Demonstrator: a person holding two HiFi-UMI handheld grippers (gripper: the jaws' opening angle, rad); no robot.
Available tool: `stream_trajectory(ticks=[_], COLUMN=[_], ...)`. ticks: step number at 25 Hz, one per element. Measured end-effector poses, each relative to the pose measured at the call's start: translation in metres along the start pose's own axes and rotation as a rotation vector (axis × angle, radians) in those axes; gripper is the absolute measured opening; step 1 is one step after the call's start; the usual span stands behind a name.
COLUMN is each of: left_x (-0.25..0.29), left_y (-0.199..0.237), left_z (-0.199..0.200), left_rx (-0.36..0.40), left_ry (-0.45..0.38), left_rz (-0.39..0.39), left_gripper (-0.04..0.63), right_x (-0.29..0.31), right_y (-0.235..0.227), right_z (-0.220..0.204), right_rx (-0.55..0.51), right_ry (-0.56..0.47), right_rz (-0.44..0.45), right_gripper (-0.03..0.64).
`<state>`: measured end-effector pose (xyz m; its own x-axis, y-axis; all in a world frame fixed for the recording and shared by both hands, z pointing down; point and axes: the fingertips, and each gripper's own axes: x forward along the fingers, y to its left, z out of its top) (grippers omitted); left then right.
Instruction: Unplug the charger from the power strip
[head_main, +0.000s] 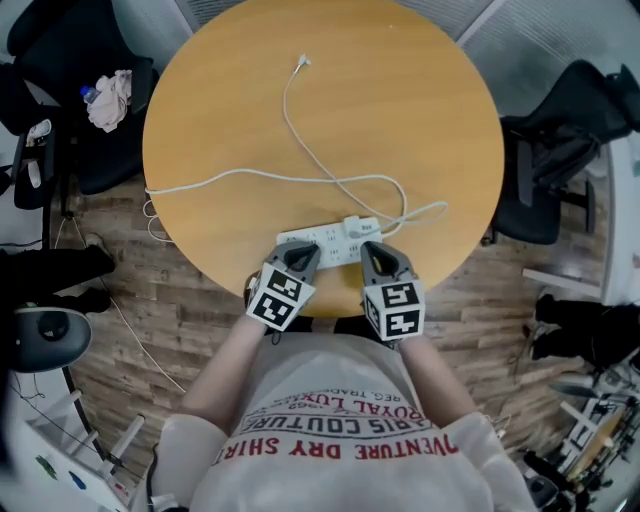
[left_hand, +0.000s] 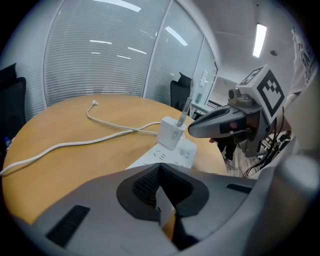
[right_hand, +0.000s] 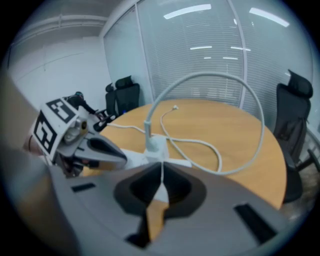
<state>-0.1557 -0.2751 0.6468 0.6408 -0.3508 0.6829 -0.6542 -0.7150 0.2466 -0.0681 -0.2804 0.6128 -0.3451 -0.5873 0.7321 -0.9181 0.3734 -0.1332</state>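
Note:
A white power strip (head_main: 325, 243) lies near the front edge of the round wooden table (head_main: 420, 110). A white charger (head_main: 356, 224) stands plugged into its right end, and its thin white cable (head_main: 290, 120) loops across the tabletop. My left gripper (head_main: 299, 254) hovers over the strip's left part, jaws together with nothing between them. My right gripper (head_main: 378, 252) is just in front of the charger, also shut and empty. The left gripper view shows the charger (left_hand: 172, 133) upright on the strip (left_hand: 170, 156). In the right gripper view the charger (right_hand: 154, 146) is straight ahead.
The strip's thick cord (head_main: 200, 183) runs left and drops off the table edge. Black office chairs stand at the left (head_main: 60, 60) and right (head_main: 560, 140). A cloth (head_main: 110, 98) lies on the left chair. Wooden floor surrounds the table.

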Motion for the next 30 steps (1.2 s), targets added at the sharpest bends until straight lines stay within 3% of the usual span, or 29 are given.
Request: stream_trajectory(ticks=[7,8,9,30], left_x=[0.011,0.011,0.011,0.013], left_y=[0.006,0.006,0.006,0.005], left_z=[-0.004,-0.004,-0.005,-0.004], left_rx=[-0.004,-0.005,-0.006,-0.015], left_ry=[0.044,0.046,0.047,0.038], left_rz=[0.053,0.051,0.047,0.013], left_gripper=[0.032,0.032,0.032,0.032], right_x=[0.013,0.015,0.017,0.058], right_y=[0.005,0.006,0.008,0.005], right_z=[-0.01,-0.01,-0.01,-0.003], right_rx=[0.013,0.016,0.017,0.073], right_ry=[0.072,0.079,0.084,0.166], right_rz=[0.007,0.01,0.013,-0.061], right_gripper=[0.046,0.131,0.173,0.182])
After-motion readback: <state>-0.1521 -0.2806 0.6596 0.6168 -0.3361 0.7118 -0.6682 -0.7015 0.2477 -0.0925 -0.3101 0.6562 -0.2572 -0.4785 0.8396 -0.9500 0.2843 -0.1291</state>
